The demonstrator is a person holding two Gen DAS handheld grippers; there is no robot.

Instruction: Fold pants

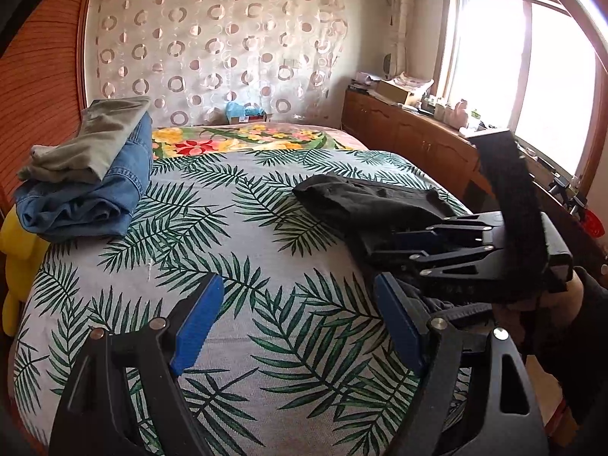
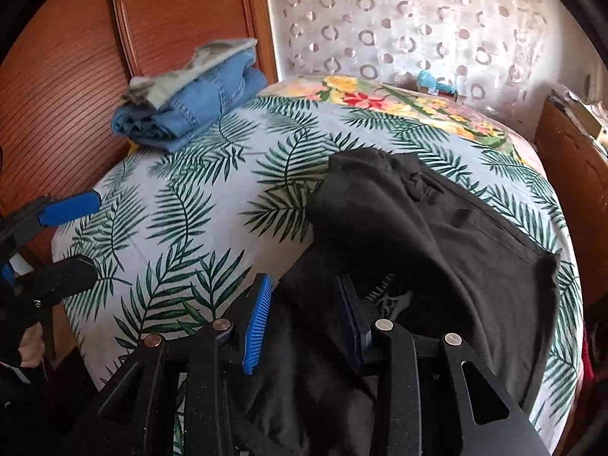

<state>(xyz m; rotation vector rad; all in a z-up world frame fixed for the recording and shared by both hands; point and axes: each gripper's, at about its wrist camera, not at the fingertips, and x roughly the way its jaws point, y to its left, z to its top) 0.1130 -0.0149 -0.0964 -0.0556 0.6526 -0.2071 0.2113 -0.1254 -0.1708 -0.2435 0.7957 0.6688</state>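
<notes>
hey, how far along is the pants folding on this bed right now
Done: folded blue jeans with a folded grey-green pair on top sit stacked at the far left of the bed. In hand: the black pants, partly doubled over but rumpled; the right hand-held gripper has its pads either side of the fabric, grip unclear. The left hand-held gripper is open and empty. Left: finish folding the black pair, probably stack it.

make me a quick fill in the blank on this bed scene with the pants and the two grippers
1. The black pants lie on a bedspread printed with green ____.
2. In the pile by the wooden wall, the grey-green garment lies on top of the ____ jeans.
3. The left gripper has ____ between its open pads.
4. Black cloth sits between the pads of the ____ gripper.

Missing words: leaves; blue; nothing; right
</notes>
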